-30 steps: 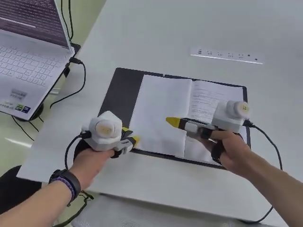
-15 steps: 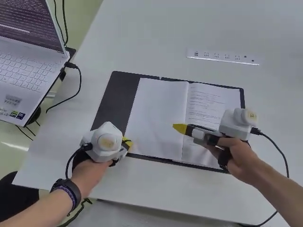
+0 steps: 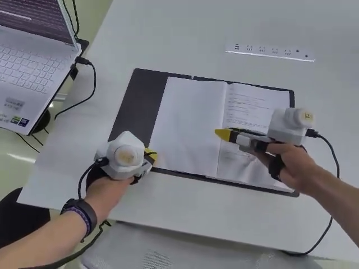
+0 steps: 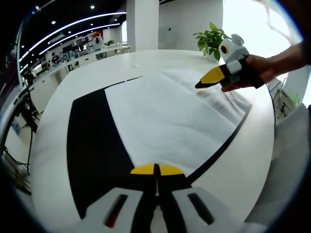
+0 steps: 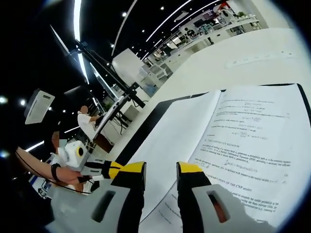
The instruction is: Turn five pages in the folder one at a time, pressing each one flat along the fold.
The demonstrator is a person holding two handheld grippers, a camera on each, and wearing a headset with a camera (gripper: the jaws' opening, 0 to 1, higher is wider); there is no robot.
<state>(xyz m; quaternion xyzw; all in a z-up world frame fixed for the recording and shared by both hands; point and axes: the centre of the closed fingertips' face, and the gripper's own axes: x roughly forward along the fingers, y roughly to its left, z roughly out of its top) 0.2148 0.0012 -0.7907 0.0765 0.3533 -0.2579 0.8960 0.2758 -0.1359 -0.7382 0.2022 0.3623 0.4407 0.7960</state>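
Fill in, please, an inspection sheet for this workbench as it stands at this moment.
Surface: white table, flat and pale.
Job's things: black folder lies open; a blank page lies on its left side and a printed page on its right.
Clutter: open laptop at the far left; power strip beyond the folder.
Grippers: left gripper shut, at the folder's near edge; right gripper open, jaws apart over the fold.
Cables: laptop cable lies on the table; gripper cable leaves the right gripper.
Surroundings: office hall with ceiling lights, a plant, a person at a desk.
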